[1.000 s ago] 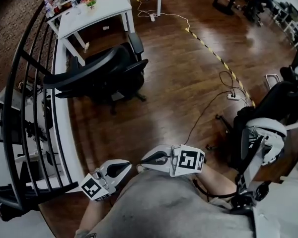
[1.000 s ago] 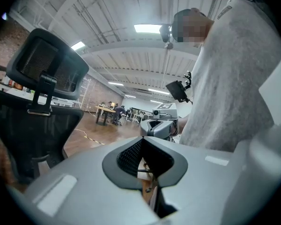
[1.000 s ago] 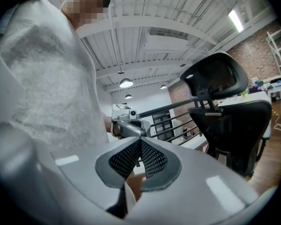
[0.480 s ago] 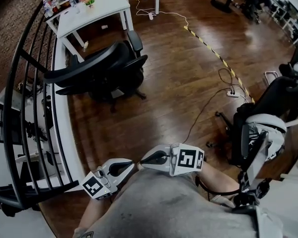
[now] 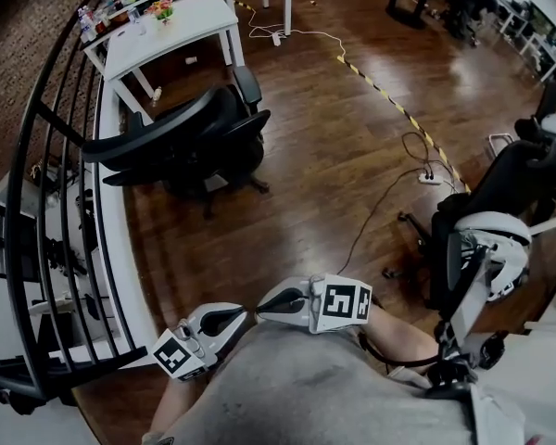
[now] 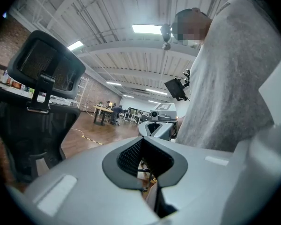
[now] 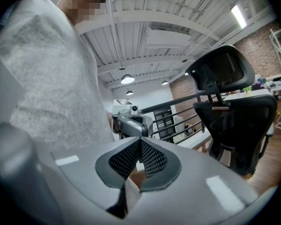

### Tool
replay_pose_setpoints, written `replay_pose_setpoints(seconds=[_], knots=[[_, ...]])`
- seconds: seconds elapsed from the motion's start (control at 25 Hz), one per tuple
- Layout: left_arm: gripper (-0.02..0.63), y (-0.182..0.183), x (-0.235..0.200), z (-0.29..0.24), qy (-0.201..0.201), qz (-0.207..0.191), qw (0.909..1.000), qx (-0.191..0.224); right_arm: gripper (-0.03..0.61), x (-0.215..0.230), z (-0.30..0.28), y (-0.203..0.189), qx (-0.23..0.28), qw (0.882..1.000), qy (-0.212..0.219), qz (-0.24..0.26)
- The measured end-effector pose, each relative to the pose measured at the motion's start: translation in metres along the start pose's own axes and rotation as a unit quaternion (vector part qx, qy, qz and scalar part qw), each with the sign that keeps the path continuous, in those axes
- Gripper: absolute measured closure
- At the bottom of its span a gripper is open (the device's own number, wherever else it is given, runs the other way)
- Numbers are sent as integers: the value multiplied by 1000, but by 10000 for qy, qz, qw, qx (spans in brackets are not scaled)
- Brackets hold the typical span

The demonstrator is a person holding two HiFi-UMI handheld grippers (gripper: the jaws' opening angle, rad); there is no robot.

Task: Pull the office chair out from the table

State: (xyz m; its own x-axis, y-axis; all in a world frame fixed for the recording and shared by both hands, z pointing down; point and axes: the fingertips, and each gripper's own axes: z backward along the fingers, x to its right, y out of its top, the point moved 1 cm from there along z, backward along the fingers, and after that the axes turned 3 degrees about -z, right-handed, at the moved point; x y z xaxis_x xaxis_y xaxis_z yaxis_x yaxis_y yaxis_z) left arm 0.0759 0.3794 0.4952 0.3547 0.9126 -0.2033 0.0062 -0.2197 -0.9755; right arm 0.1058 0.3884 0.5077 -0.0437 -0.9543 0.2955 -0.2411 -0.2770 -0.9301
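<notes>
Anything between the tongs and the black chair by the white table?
Nothing: bare floor from left tongs and right tongs to chair, head view.

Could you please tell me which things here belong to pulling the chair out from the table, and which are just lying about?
Belongs to the job: black office chair, white table, left gripper and right gripper (both shut, empty).

Just lying about: black railing, floor cable, power strip, striped floor tape, second chair on the right.
</notes>
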Motion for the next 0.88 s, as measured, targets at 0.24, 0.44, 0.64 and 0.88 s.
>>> replay_pose_setpoints(seconds=[0.24, 0.44, 0.64, 0.88], knots=[[611, -4, 2, -3, -21, -12, 10000, -27, 573, 0, 3, -2, -26, 10000, -84, 35], [611, -4, -1, -5, -39, -11, 10000, -5, 574, 1, 3, -1, -42, 9999, -131, 45], [611, 0, -7, -7, -32, -29, 10000, 74, 574, 7, 4, 0, -71, 9998, -177, 66], [611, 2, -16, -12, -5, -21, 10000, 70, 574, 21, 9, 5, -91, 9997, -213, 123]])
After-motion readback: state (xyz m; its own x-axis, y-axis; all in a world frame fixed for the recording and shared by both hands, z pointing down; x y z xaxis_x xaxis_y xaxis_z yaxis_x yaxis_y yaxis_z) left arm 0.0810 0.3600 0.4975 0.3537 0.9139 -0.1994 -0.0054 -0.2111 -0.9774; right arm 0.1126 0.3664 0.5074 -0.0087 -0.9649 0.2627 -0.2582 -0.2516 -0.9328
